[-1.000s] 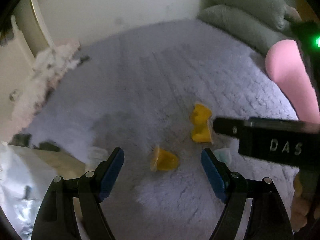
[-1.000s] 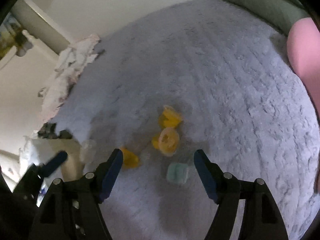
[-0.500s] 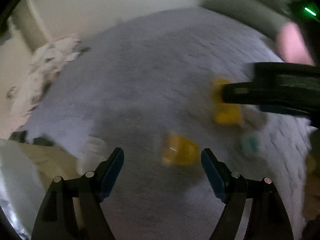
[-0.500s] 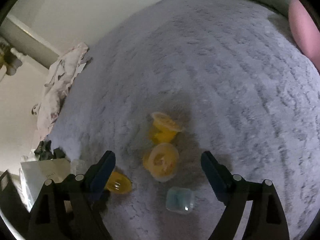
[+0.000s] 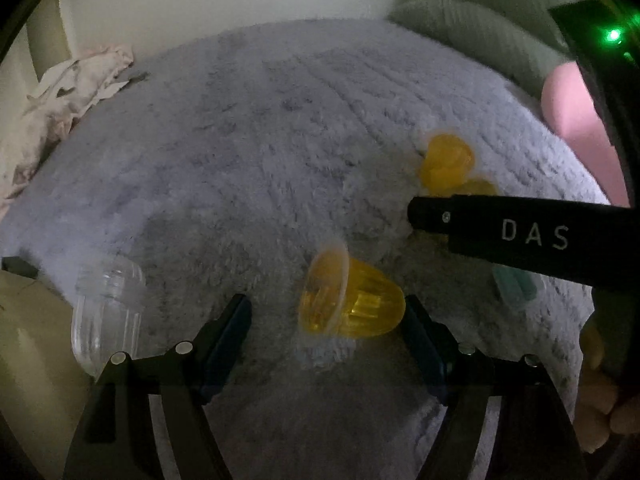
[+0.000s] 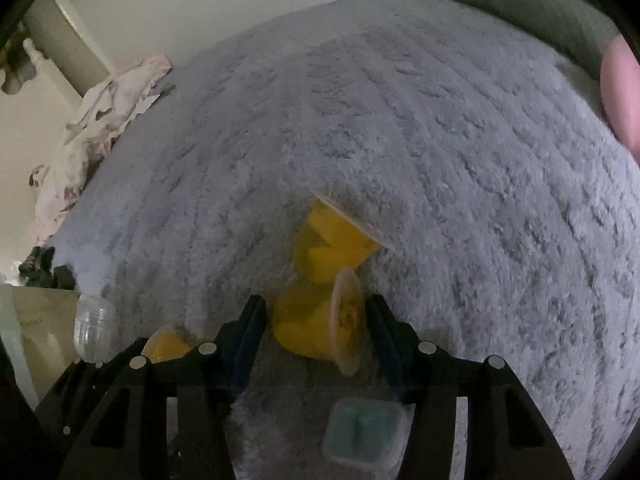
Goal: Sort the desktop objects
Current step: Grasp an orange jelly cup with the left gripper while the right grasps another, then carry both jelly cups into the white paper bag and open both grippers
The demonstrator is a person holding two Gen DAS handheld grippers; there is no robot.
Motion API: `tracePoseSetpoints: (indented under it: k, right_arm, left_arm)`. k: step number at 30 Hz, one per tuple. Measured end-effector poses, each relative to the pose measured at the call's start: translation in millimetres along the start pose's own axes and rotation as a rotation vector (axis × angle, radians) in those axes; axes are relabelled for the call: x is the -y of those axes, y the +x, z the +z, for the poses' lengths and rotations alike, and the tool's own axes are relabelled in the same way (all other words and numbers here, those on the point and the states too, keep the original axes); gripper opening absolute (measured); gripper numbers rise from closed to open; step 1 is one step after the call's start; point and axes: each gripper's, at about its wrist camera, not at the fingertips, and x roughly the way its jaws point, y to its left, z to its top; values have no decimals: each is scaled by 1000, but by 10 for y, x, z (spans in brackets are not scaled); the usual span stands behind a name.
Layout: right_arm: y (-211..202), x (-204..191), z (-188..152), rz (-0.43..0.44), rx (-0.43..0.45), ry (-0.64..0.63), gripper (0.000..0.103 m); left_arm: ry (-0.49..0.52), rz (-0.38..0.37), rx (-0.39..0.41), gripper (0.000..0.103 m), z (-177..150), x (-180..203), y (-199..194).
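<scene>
Three yellow jelly cups lie on a grey fluffy blanket (image 5: 248, 128). One cup (image 5: 352, 300) lies on its side between the fingers of my open left gripper (image 5: 326, 312), close to the right finger. My right gripper (image 6: 316, 320) is open around a second yellow cup (image 6: 316, 320), its fingers close on either side of it. A third yellow cup (image 6: 332, 240) lies just beyond, touching it. A small teal pudding cup (image 6: 360, 428) sits under the right gripper. The right gripper's arm (image 5: 520, 236) crosses the left wrist view and hides part of the far cups (image 5: 448, 160).
A clear plastic cup (image 5: 108, 304) lies at the blanket's left edge beside a pale box (image 5: 28, 360). Crumpled cloth (image 5: 68, 80) lies at the far left. Green pillows (image 5: 472, 20) and a pink cushion (image 5: 580, 128) are at the far right.
Both grippers have moved forward and down toward the cups. The right gripper has narrowed and now straddles the middle yellow cup; the teal cup has passed beneath it.
</scene>
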Motion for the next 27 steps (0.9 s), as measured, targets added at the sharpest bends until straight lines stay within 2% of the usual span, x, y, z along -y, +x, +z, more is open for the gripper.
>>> tracePoseSetpoints:
  k: [3,4,5,9,12,14,17,22,25,27]
  right_arm:
    - [-4,4,-20,-4,17,-2,50]
    - [8,-13,-16,-8,20,-2,44]
    - [0,4,-11,-7,21,3,44]
    - [-37,105,33,81,-1,49,44]
    - [-127,179,60,176,-18,89,43]
    - [-252,208,73,258,-10,103,43]
    - [-460,160,79,328,27,101,43]
    - [-898,-79,83,491,98,58,43]
    - [-1143,-285,69,588,147,19,43]
    - [-1265,-420,53,660,159,-15,43]
  left_arm:
    - [-4,0,41,71,-7,15,13]
    - [-4,1,57,57,-6,22,18]
    - [-4,7,69,51,-7,25,11]
    - [-56,9,55,51,40,-15,-5]
    - [-84,47,59,51,68,-23,-191]
    - [-64,95,103,51,111,23,-445]
    - [-40,159,202,51,168,123,-902]
    - [-22,265,293,51,157,158,-1503]
    - [-45,321,335,51,130,48,-1768]
    - [-71,385,375,51,87,-81,-1970]
